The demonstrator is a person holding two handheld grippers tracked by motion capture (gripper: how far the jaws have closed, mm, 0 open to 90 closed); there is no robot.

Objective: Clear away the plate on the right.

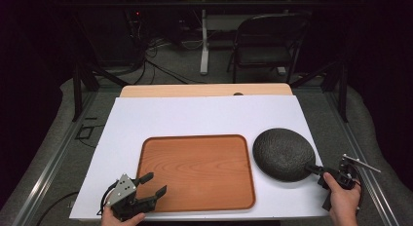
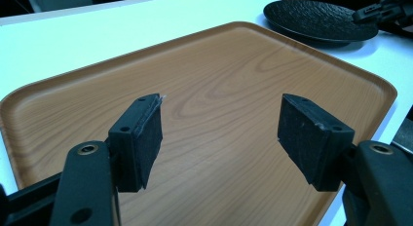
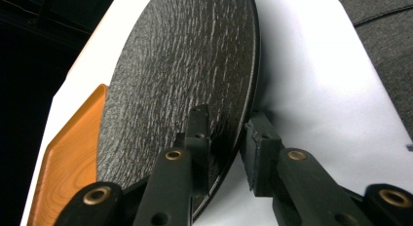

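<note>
A wooden tray (image 1: pixel 195 172) lies on the white table sheet (image 1: pixel 204 114), with a round black textured plate (image 1: pixel 282 153) just to its right. My left gripper (image 1: pixel 157 183) hovers over the tray's near left corner. In the left gripper view this gripper (image 2: pixel 219 133) is open wide above the tray (image 2: pixel 219 65), with nothing between its pads. My right gripper (image 1: pixel 310 168) is at the plate's near right edge. In the right gripper view its jaws (image 3: pixel 226 133) straddle the rim of the plate (image 3: pixel 180 65), one above and one outside, close but not clearly pressing.
The sheet's front edge runs just below the tray. The wooden tabletop (image 1: pixel 204 90) shows beyond the sheet. A folding chair (image 1: pixel 268 41) and cables stand on the floor behind. Metal rails run along both sides of the table.
</note>
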